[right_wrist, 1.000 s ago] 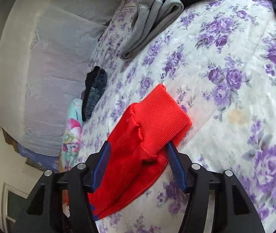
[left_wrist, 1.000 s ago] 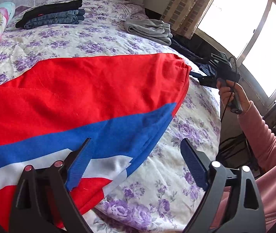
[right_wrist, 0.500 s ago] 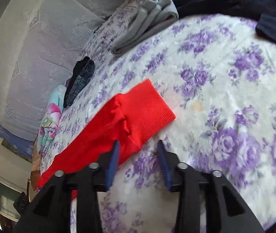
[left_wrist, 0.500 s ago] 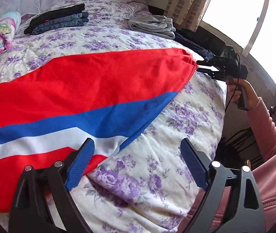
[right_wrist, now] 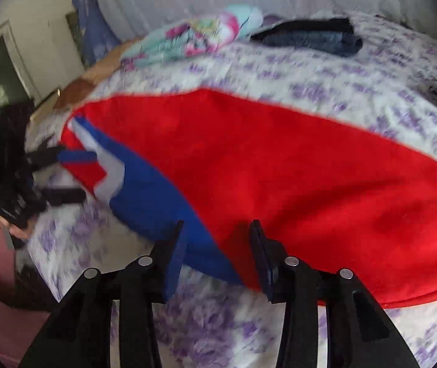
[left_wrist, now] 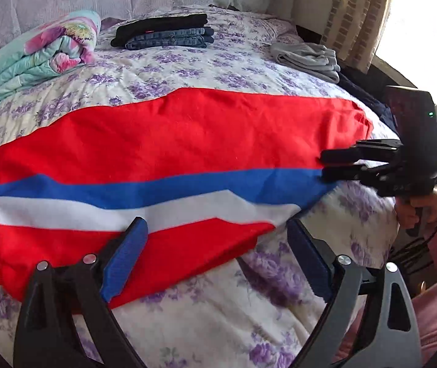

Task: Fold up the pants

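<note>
Here the red track pants point(left_wrist: 187, 141) lie lengthwise across the frame. The left gripper point(left_wrist: 215, 260) is spread wide and empty at their lower edge; the right gripper point(right_wrist: 217, 245) is closing over the hem at lower centre, not yet pinching.

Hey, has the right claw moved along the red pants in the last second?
Yes. The right claw has left the far cuff, toward the grey clothes, and now sits at the pants' blue stripe, nearer the person, jaws closing.
</note>
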Tool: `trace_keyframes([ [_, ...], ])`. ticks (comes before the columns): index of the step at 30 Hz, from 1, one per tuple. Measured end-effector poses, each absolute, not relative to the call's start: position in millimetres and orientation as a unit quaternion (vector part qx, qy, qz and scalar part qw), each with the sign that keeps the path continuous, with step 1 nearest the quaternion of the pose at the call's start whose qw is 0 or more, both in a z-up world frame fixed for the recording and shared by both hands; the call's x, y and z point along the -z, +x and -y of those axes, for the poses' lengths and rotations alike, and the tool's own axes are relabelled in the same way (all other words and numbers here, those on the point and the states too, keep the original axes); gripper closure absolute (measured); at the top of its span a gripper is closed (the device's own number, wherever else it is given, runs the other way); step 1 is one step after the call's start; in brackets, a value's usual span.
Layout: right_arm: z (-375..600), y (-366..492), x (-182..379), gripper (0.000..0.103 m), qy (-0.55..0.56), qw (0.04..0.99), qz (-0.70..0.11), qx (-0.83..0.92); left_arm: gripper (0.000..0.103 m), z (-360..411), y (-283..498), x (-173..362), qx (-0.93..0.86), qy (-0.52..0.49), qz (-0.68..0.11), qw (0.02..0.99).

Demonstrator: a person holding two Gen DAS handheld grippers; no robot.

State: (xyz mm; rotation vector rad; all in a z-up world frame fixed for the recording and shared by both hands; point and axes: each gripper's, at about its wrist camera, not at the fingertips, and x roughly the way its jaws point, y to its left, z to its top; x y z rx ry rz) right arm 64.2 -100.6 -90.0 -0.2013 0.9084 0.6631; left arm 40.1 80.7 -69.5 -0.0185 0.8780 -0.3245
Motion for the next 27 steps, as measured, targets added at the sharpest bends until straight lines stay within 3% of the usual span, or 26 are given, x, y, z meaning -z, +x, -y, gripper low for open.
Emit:
trace_keyframes([
  [3, 97.6, 49.4, 75.8, 0.06, -0.161, 0.822, -0.436, -0.329, 0.013, -83.8, 20.9, 58.5, 0.174, 0.028, -0.421, 0.89],
  [5, 97.0, 61.2, 47.9, 0.058, -0.122, 0.81, -0.442, -0.364, 0.013, -94.2, 27.2, 42.6, 0.193, 0.003, -0.412, 0.891],
  [8, 84.8, 95.2, 10.7, 0.038, -0.074, 0.812, -0.407, -0.411, 0.012, -109.7, 50.8, 25.5, 0.193, -0.034, -0.373, 0.907],
  [12, 45.3, 166.8, 6.4, 0.037, -0.086, 0.807, -0.403, -0.422, 0.012, -128.9, 87.6, 50.1, 0.174, -0.074, -0.404, 0.895],
  [18, -5.5, 244.2, 49.7, 0.037, -0.108, 0.745, -0.496, -0.433, 0.005, -119.7, 85.6, 70.1, 0.18, -0.038, -0.398, 0.899],
  [27, -22.6, 215.0, 44.6, 0.039, -0.139, 0.624, -0.524, -0.563, 0.005, -124.8, 86.0, 69.3, 0.196, -0.055, -0.396, 0.896],
])
